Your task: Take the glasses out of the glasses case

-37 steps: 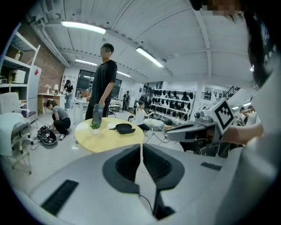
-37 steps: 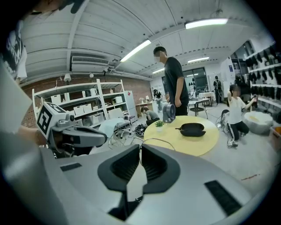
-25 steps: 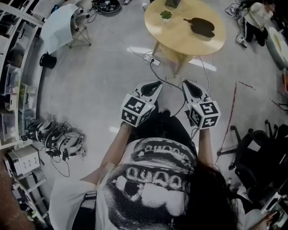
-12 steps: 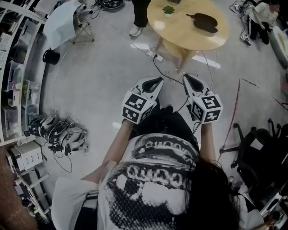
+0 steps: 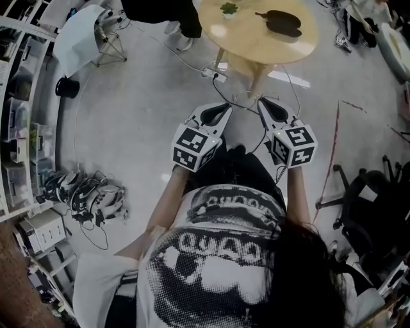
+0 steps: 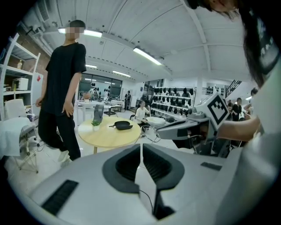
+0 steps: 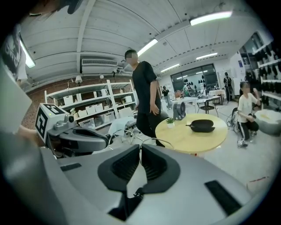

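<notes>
A black glasses case [image 5: 282, 22] lies closed on the round wooden table [image 5: 256, 38] ahead of me; it also shows in the left gripper view [image 6: 121, 125] and the right gripper view [image 7: 203, 125]. My left gripper [image 5: 224, 110] and right gripper [image 5: 264, 105] are held side by side at waist height, well short of the table, both pointing toward it. Both are shut with nothing between the tips. No glasses are visible.
A small potted plant [image 5: 228, 8] stands on the table beside the case. A person in black [image 6: 61, 92] walks past the table's far left. Cables and a power strip [image 5: 213, 72] lie under the table. Shelving [image 5: 19, 115] and headsets [image 5: 80, 195] sit left, office chairs [image 5: 368, 205] right.
The table and case have shifted up in the head view, and a person in black has walked into view beside the table. Both grippers stay side by side.
</notes>
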Motion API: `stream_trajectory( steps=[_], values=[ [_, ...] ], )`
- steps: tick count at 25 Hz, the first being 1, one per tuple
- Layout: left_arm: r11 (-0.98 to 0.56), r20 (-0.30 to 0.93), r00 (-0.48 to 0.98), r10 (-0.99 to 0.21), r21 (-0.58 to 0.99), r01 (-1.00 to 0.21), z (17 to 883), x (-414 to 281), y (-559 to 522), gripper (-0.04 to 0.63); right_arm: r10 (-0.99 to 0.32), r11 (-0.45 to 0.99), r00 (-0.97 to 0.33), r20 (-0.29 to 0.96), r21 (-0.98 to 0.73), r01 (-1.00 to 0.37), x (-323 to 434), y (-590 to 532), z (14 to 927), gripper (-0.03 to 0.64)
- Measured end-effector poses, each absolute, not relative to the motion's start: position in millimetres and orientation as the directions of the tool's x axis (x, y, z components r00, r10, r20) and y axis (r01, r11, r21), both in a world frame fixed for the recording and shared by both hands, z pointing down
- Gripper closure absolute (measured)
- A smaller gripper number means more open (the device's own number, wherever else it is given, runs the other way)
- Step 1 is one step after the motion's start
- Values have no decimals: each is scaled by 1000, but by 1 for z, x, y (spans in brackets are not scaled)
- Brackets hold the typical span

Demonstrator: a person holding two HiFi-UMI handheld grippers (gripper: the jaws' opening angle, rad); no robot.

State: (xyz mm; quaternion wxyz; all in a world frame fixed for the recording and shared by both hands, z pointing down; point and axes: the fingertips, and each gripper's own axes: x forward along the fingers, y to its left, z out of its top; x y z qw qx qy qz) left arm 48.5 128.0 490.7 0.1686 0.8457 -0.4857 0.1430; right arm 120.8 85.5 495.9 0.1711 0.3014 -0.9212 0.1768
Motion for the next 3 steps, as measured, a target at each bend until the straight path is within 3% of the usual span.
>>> stream_trajectory(
  steps=[3],
  values=[
    [-480, 402, 495, -771, 144, -865, 491, 51, 125, 572, -490, 759, -762, 424, -222, -612, 120, 84, 498, 600]
  ],
)
